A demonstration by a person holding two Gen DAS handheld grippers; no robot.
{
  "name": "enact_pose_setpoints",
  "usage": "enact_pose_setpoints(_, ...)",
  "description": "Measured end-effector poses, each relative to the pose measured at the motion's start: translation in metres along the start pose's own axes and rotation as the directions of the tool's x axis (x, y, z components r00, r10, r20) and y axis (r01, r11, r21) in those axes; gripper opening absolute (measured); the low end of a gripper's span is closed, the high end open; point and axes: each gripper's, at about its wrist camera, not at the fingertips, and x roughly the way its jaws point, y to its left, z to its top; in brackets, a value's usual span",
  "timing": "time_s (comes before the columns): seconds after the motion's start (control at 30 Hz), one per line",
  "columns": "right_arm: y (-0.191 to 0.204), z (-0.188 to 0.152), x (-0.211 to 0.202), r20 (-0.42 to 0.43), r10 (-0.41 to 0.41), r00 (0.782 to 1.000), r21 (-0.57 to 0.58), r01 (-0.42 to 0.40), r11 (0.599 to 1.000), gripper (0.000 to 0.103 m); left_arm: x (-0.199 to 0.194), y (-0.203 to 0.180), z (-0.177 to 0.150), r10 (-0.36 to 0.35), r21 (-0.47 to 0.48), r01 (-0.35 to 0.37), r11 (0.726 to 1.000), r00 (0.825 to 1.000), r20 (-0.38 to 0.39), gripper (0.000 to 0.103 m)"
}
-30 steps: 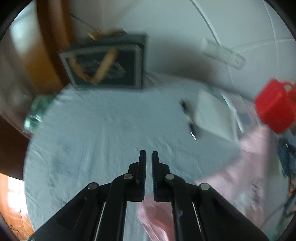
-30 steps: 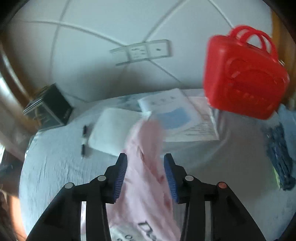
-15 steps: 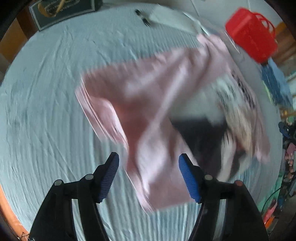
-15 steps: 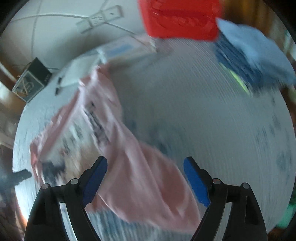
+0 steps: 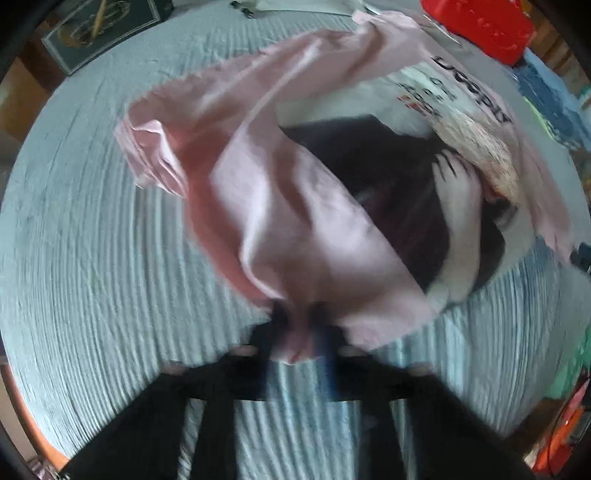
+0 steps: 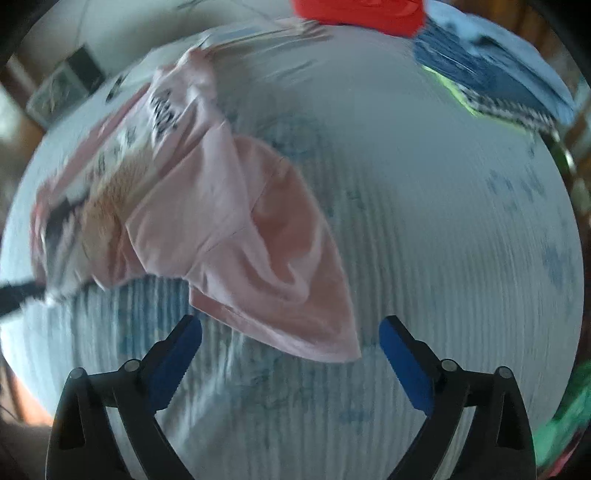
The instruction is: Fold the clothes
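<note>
Pinching pink shirt [image 5: 280,206] hem, left gripper [image 5: 301,332], right gripper [image 6: 290,347] wide, empty, red basket [image 5: 480,26] beyond.

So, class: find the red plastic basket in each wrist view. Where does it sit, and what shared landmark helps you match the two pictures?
Left wrist view: red plastic basket at the top right edge, beyond the pink T-shirt.
Right wrist view: basket at the top centre, cut off by the frame.
Shared landmark: the pink T-shirt on the pale blue bedsheet.
</note>
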Motion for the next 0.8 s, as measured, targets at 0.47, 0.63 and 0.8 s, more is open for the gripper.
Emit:
enact_pose_setpoints(0.47,0.013,0.124,-0.099,0.284,0.127,0.950,0.012,-0.136,0.991,0.006,-0.061,0.052,0.157,0.022,-0.032,-0.017,0.999,0.986,0.165,0.001)
enact_pose_setpoints(0.63,0.011,0.179,-0.070,0.243,0.099,0.965,0.101,-0.126,0.987,0.006,-0.062,0.064,0.229,-0.009,-0.038,0.016,0.999,0.987,0.160,0.002)
enact_pose_setpoints(0.8,-0.004,0.206,-0.023,0.132,0.028,0.991,0.191,-0.053,0.980,0.047,-0.051,0.050,0.226,-0.083,-0.012,0.085,0.996,0.990,0.114,0.002)
